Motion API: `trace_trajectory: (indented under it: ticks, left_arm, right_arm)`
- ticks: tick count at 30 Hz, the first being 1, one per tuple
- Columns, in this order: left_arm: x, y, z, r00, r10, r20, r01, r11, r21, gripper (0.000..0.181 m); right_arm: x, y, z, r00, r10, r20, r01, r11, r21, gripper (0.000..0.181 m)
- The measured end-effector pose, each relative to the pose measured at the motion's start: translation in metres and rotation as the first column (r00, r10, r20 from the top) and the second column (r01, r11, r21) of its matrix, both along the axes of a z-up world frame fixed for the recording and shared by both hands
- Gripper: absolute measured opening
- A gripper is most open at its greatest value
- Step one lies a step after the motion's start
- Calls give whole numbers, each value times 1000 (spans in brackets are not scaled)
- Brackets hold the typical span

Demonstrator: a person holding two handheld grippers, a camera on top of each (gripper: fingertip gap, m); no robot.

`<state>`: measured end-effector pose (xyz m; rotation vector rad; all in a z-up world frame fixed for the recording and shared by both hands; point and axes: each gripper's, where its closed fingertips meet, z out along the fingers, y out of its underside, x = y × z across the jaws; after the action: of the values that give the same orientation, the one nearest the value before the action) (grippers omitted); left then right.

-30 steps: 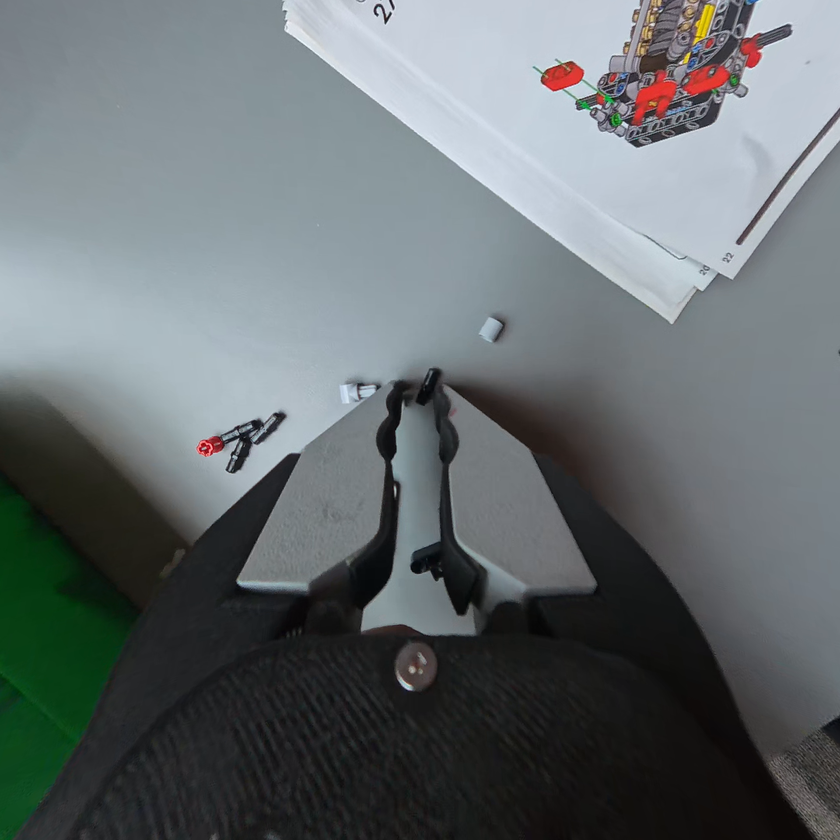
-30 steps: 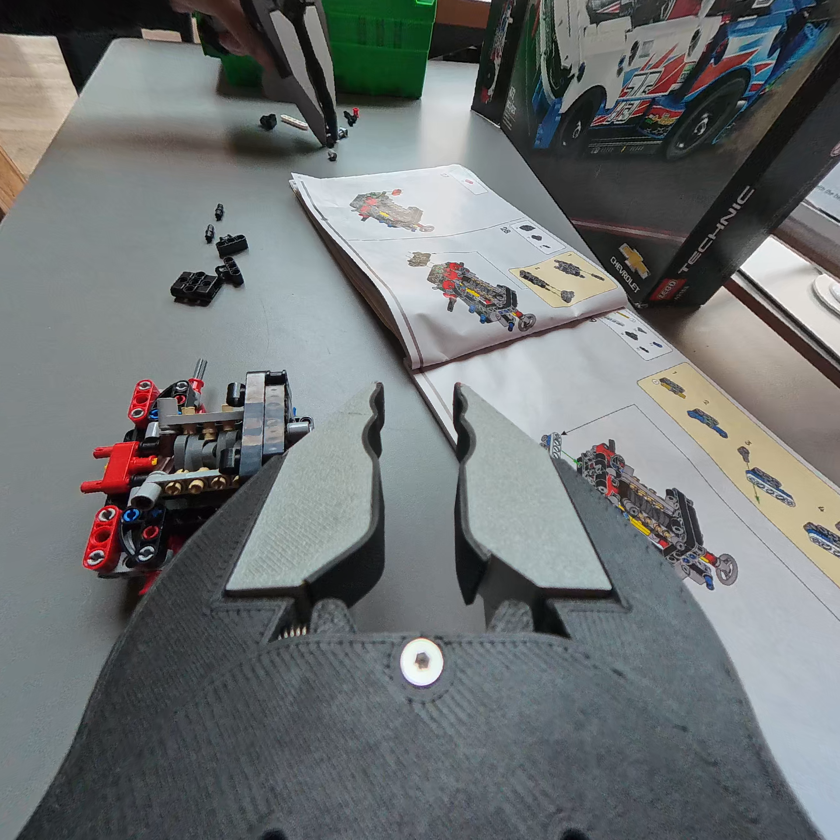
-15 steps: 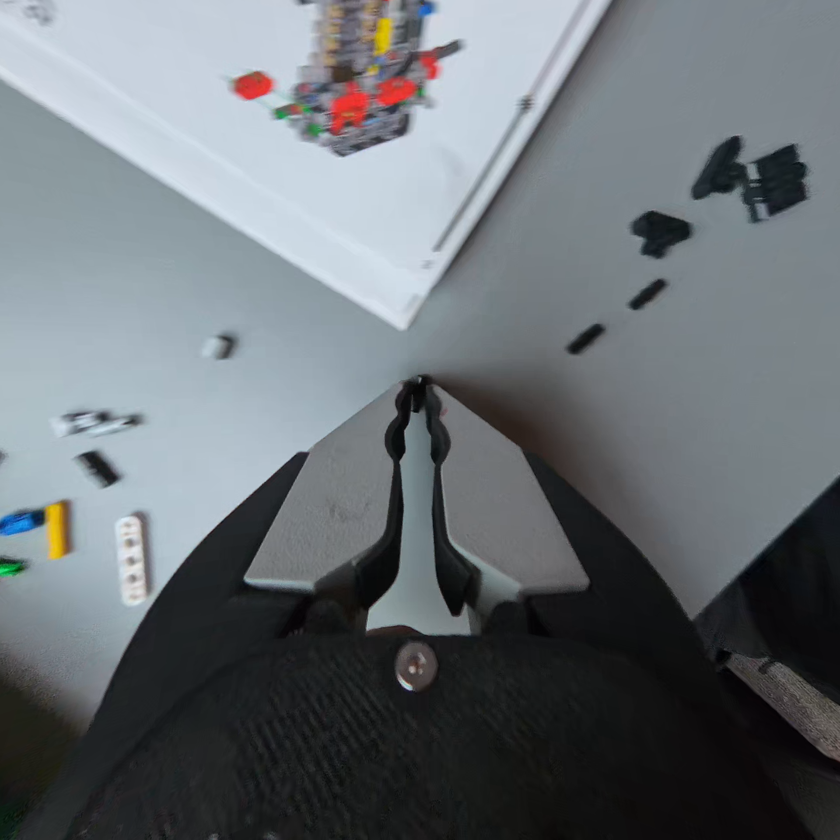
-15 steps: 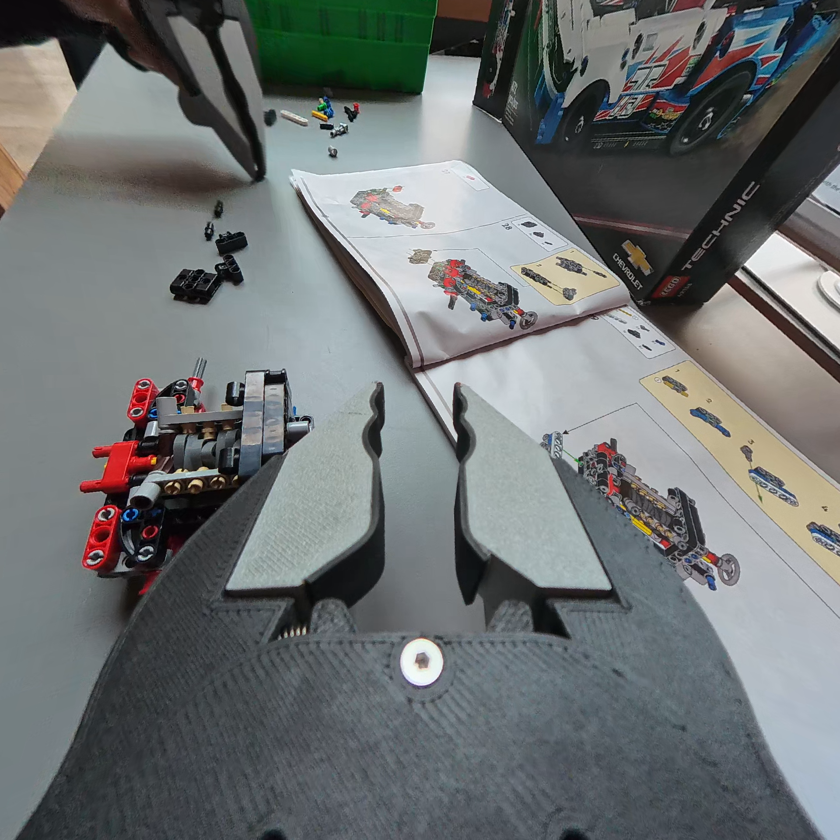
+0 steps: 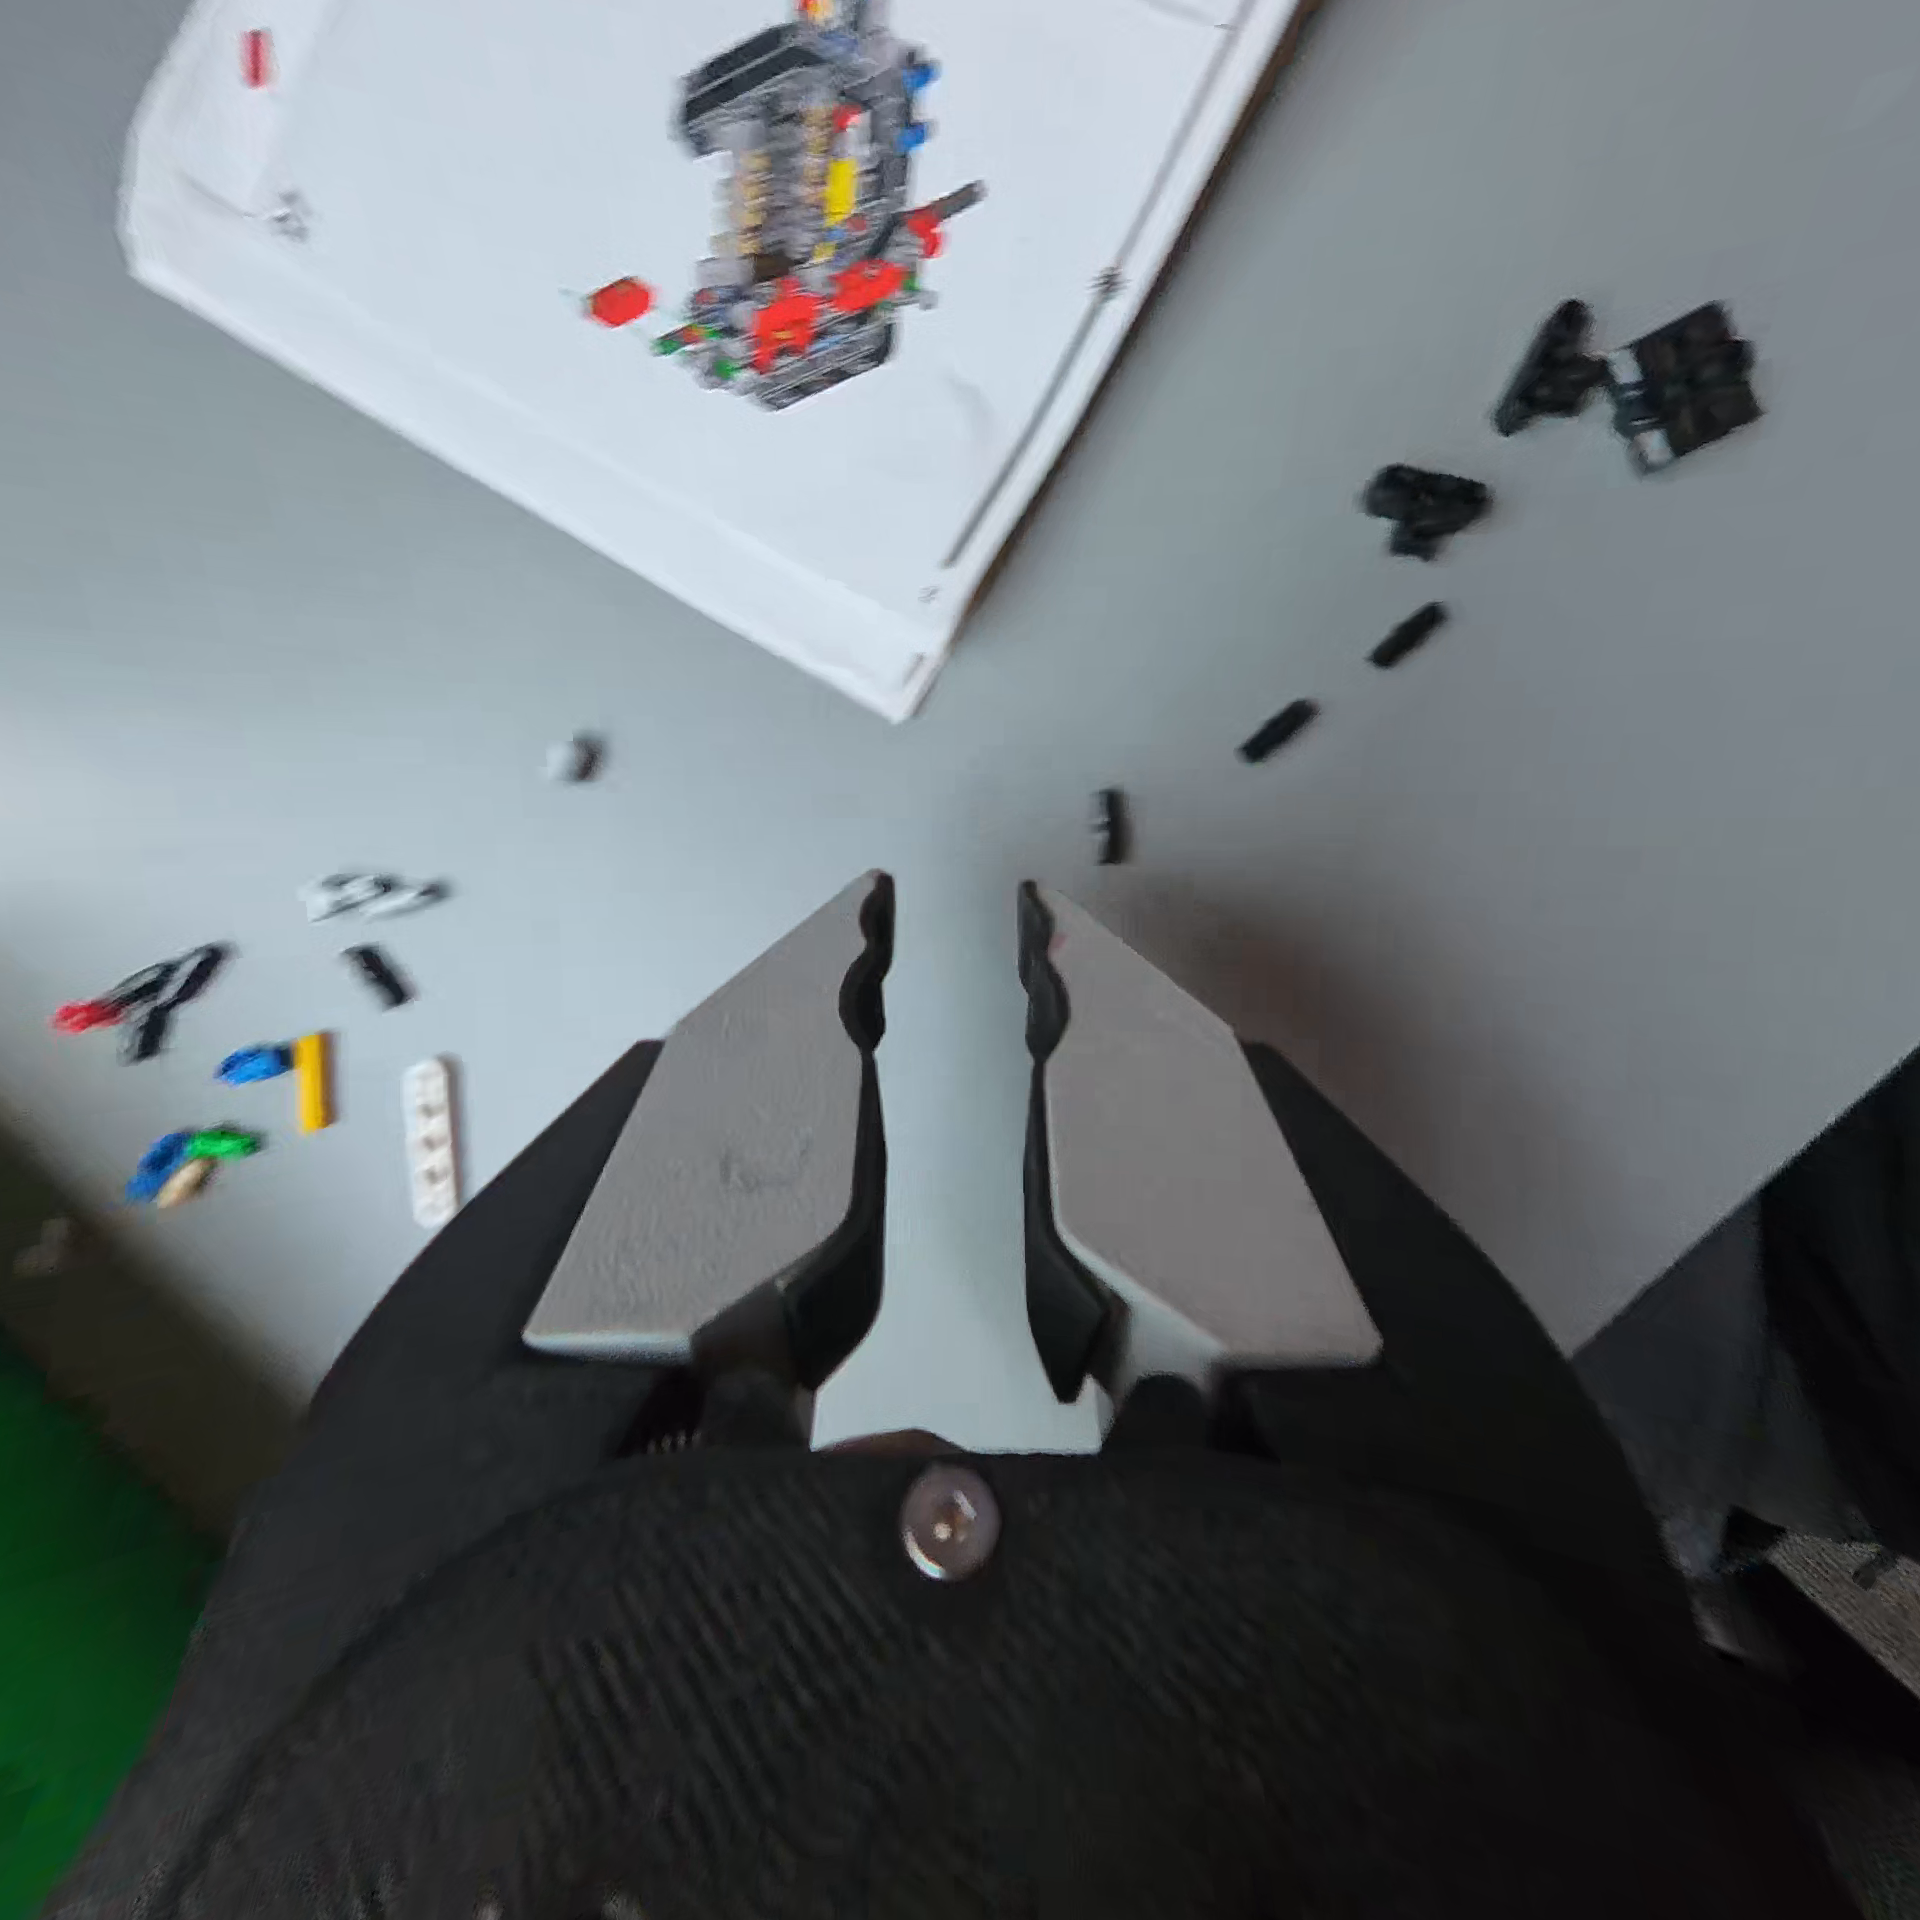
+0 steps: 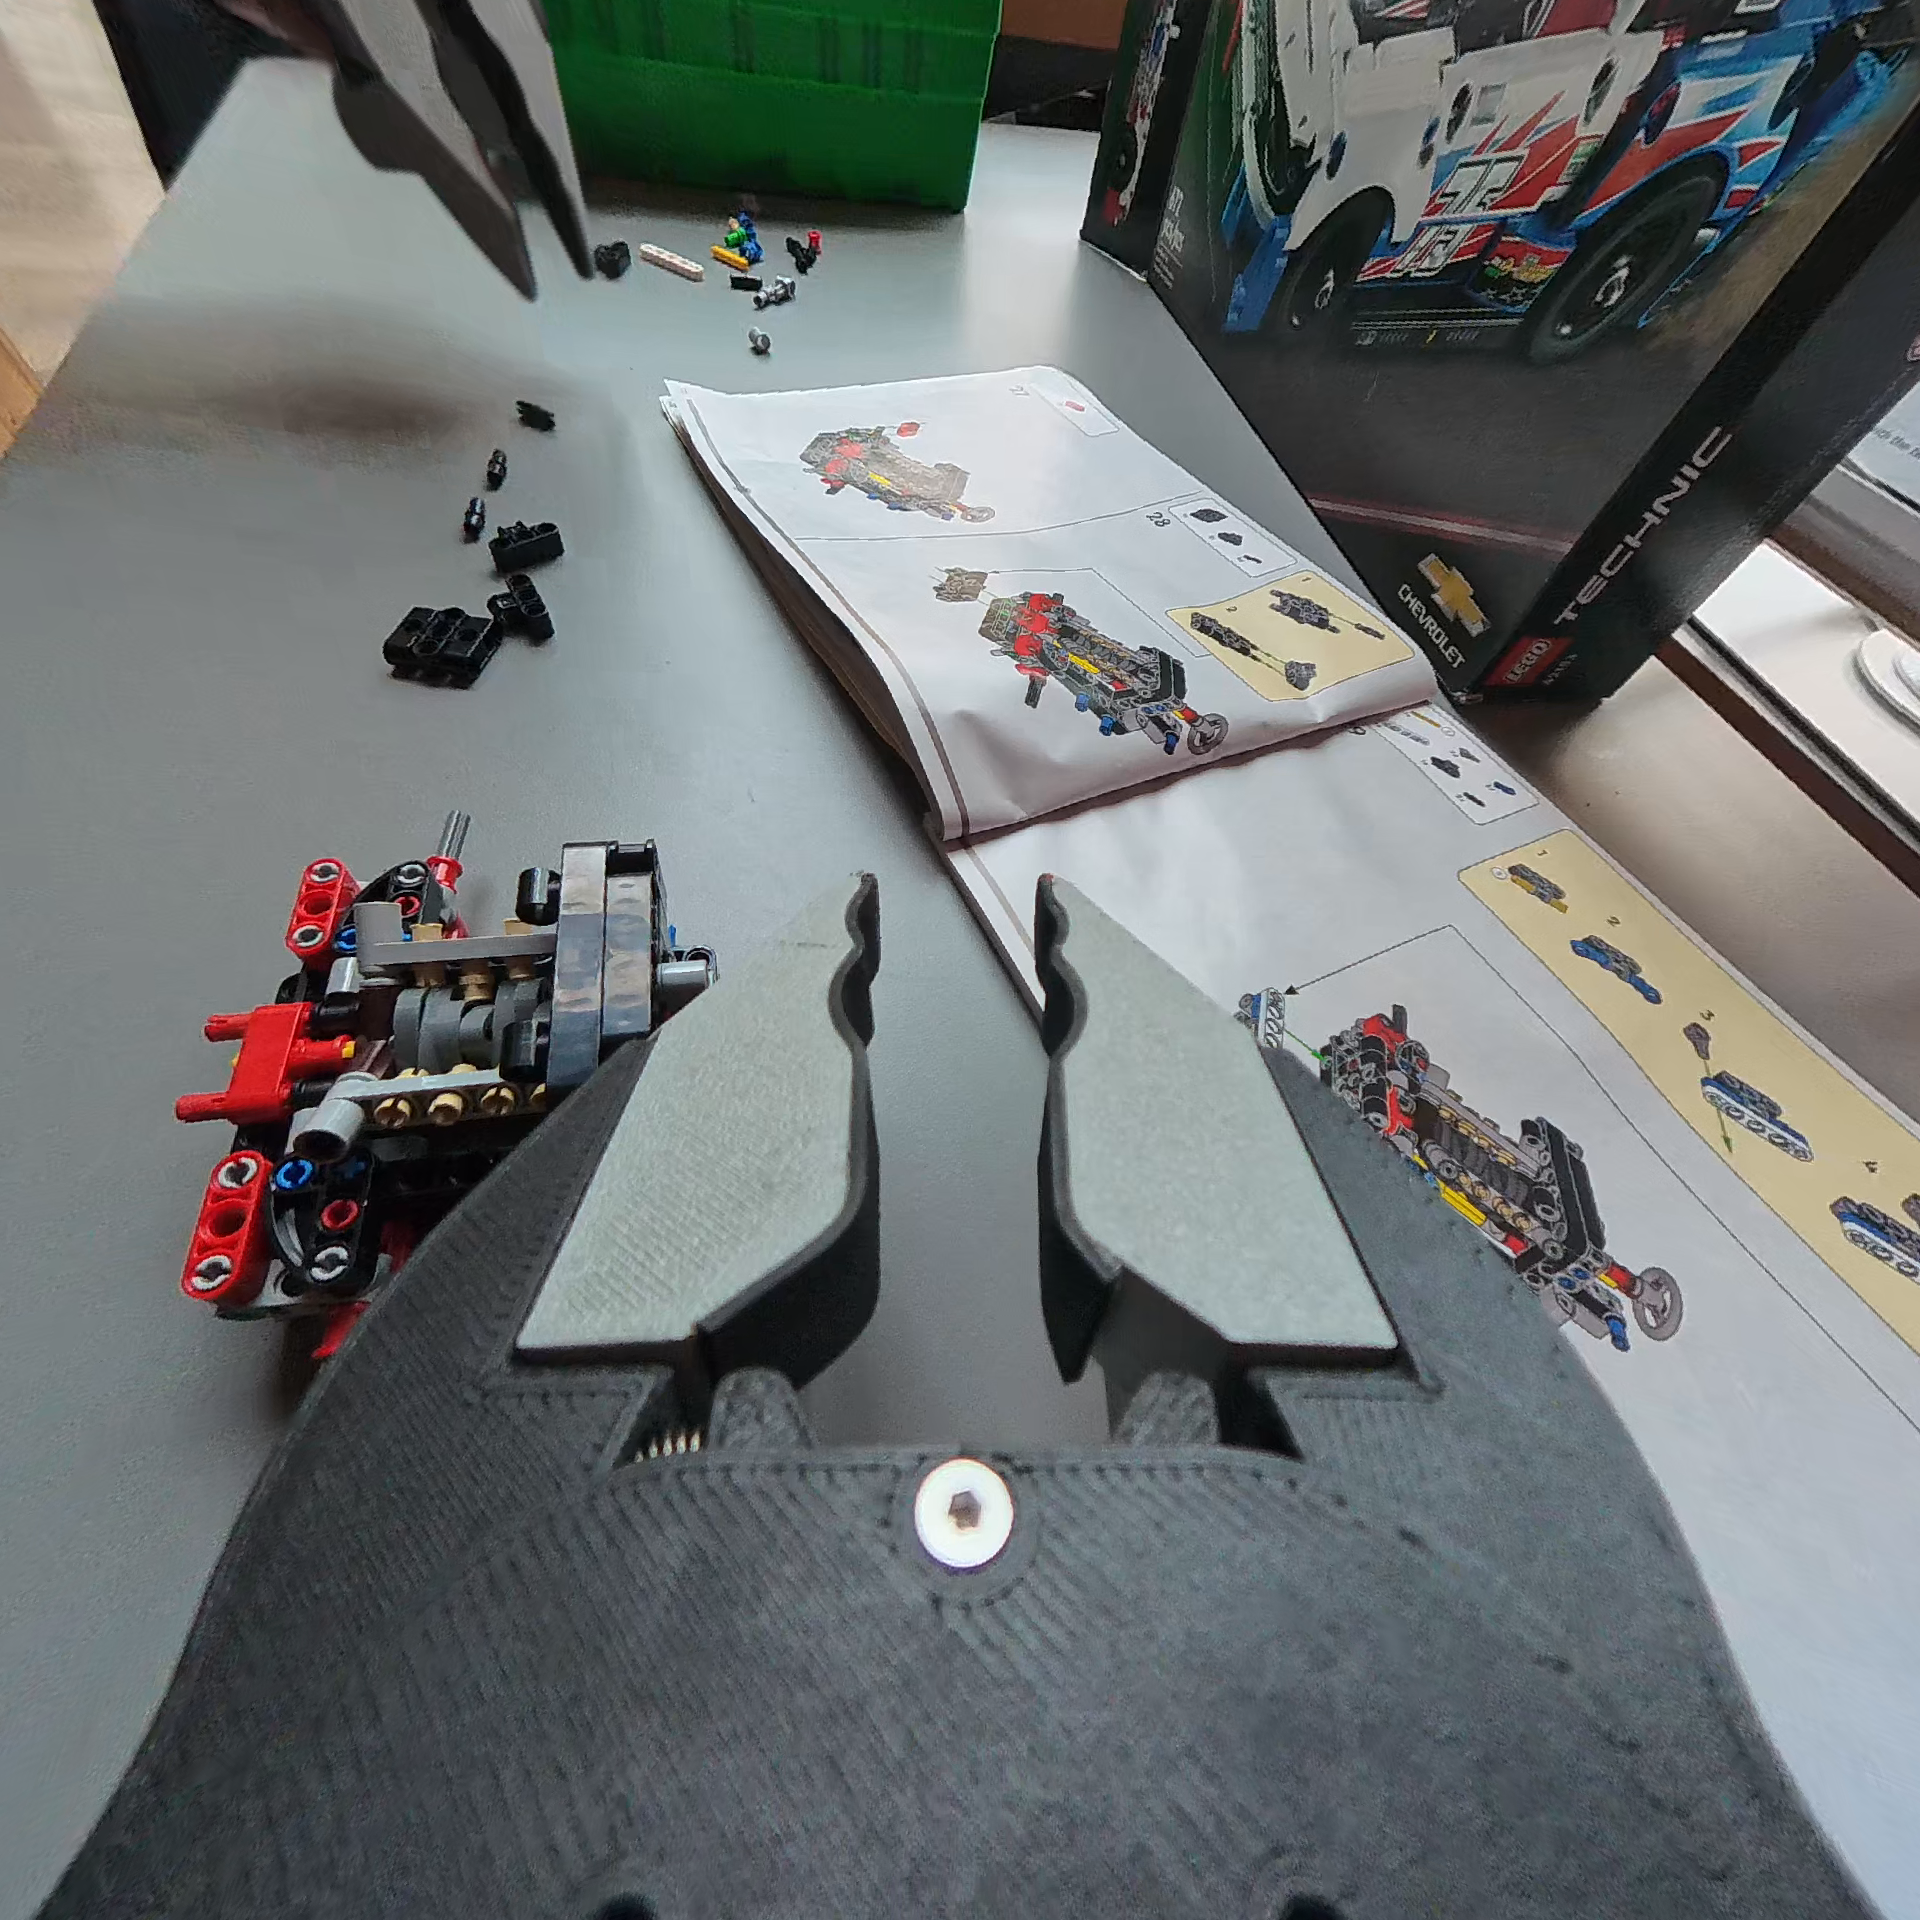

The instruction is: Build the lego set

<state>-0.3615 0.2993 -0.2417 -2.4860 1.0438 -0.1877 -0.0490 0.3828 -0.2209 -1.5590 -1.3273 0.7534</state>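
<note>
My left gripper (image 5: 956,891) is open and empty above the grey table. A small black pin (image 5: 1110,826) lies on the table just past its right fingertip, in line with two more black pins (image 5: 1278,730) and several black connectors (image 5: 1631,369). In the right wrist view the left gripper (image 6: 488,177) hangs at the far left above that pin (image 6: 535,416). My right gripper (image 6: 956,891) is open and empty, low over the table. The partly built red, grey and black engine assembly (image 6: 447,1039) sits just left of its left finger.
The open instruction booklet (image 6: 1039,582) lies right of centre; it also shows in the left wrist view (image 5: 623,312). A pile of small coloured parts (image 6: 748,260) sits before a green bin (image 6: 769,94). The set's box (image 6: 1507,312) stands at the right.
My left gripper carried the black pin from the loose-parts pile over to the row of black pins, then opened and let it go. My right gripper has not moved.
</note>
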Motion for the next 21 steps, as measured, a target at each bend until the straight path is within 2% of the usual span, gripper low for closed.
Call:
trace_trajectory:
  ticks: [1,2,5,9,12,15,17,21]
  left_arm:
    - [-19,8,2,999,34,-31,-34,999,1,22]
    - [-37,16,4,997,69,-46,-69,998,-5,22]
    - [-64,34,6,991,130,31,-128,990,-60,22]
    - [-103,68,1,968,250,-13,-250,968,-1,18]
    - [-113,79,-13,953,304,-19,-304,952,-45,24]
    - [-117,82,-27,950,312,-21,-312,947,-80,16]
    - [-115,83,-27,951,308,4,-307,948,-81,3]
    - [-108,80,-28,958,285,11,-282,954,-104,3]
  right_arm:
    - [0,0,0,1000,1,2,-1,1000,1,27]
    - [0,-1,0,1000,3,3,-3,1000,2,27]
    - [0,-1,-1,1000,3,5,-3,1000,5,27]
    - [0,0,0,1000,1,3,-1,1000,2,27]
    - [0,0,0,1000,-2,0,2,1000,1,27]
    - [0,1,0,1000,-4,-3,4,1000,-4,27]
    - [1,1,0,1000,-5,-4,5,1000,-8,27]
    - [0,1,0,1000,-4,-1,4,1000,-11,27]
